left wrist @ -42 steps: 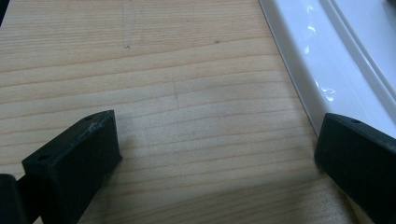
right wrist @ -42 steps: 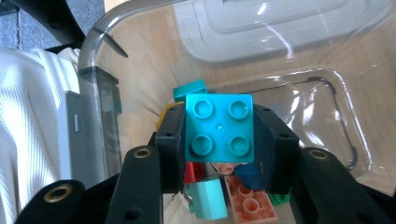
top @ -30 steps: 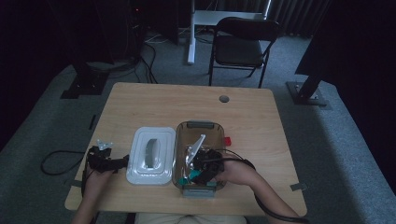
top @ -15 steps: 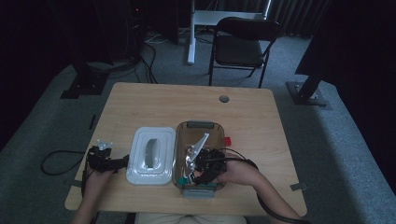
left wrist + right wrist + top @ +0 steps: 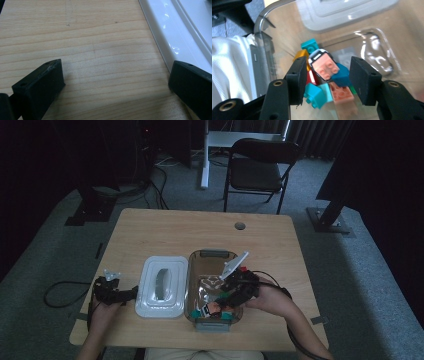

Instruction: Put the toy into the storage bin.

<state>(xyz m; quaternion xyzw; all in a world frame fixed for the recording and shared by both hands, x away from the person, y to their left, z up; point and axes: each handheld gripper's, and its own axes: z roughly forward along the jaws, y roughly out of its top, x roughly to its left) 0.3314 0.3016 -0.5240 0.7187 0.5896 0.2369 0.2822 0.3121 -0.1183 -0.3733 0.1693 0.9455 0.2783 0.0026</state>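
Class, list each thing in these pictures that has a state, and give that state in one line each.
Box: open, bricks piled at its near end.
Lid: off, flat on the table beside the box.
Left tool: open, empty, by the lid's edge.
Right tool: jaws just been opening, clear of the bricks below.
Chair: unfolded, empty.

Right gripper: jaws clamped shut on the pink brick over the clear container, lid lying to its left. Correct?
Not clamped. In the right gripper view the right gripper has its jaws apart, having just been opening; the pink brick lies between them, untouched. It is over the clear container, with the lid to its left.
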